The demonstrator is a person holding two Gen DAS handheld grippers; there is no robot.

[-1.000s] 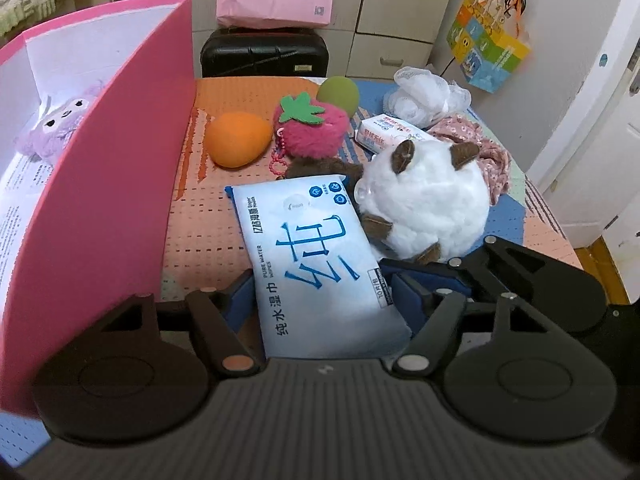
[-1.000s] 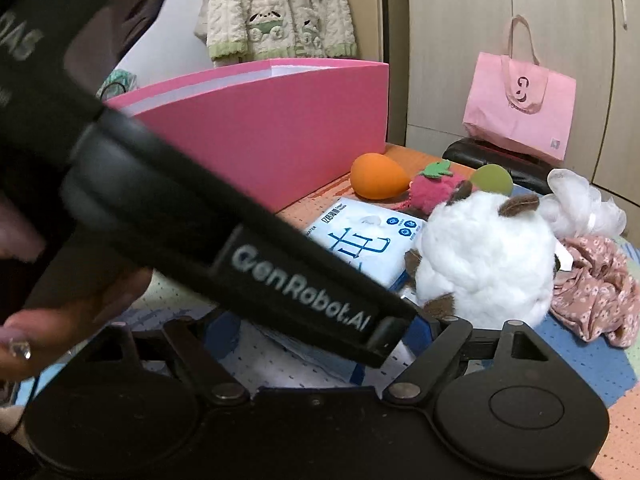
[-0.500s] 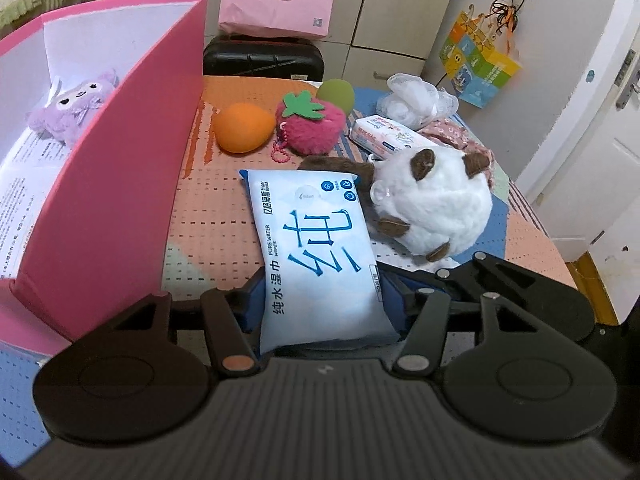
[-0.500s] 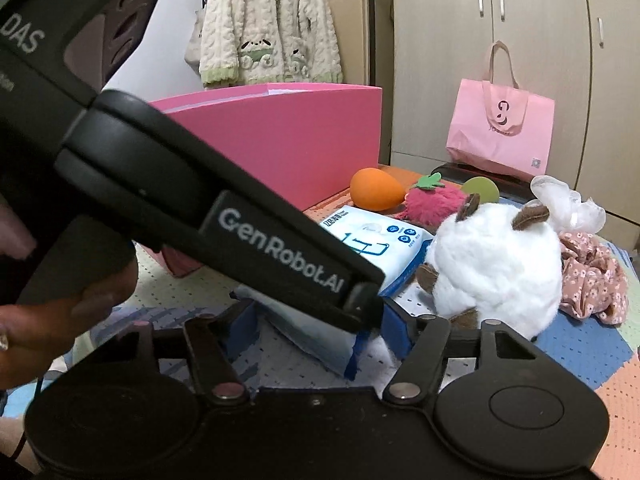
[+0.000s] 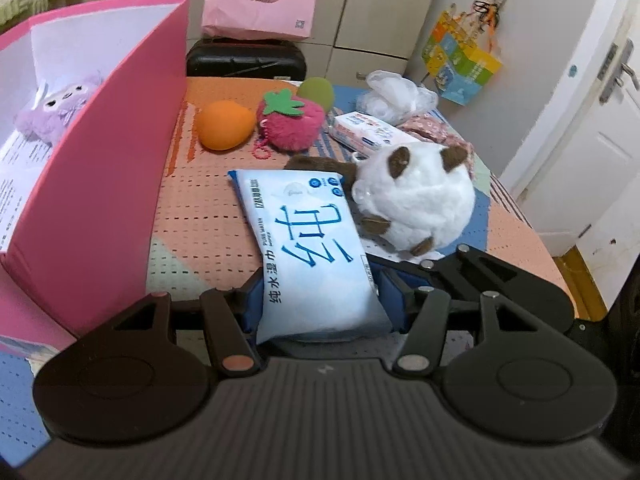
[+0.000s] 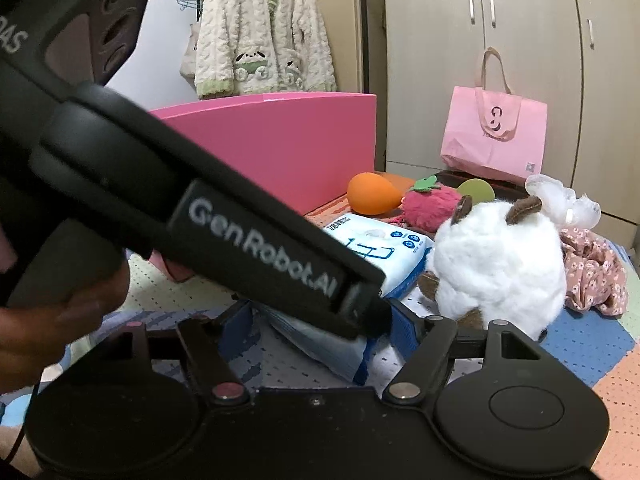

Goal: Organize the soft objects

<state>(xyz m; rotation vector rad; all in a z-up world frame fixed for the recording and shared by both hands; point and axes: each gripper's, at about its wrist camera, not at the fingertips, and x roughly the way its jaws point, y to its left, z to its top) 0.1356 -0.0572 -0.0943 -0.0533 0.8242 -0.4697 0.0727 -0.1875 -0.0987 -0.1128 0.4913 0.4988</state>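
Note:
My left gripper is shut on a white and blue wet-wipes pack and holds its near end, lifted off the table. The pack also shows in the right wrist view, under the left gripper's black body. A white plush ball with brown ears sits just right of the pack. An orange sponge, a pink strawberry plush and a green sponge lie farther back. A purple plush lies inside the pink box on the left. My right gripper is open, behind the left one.
A small tissue pack, a floral cloth and a white plastic bag lie at the back right. A black case and a pink bag stand behind the table. The table's right edge drops off near a door.
My left gripper has risen and pulled back with the wipes pack, so more of the box's inside shows. The right gripper has also drawn back a little.

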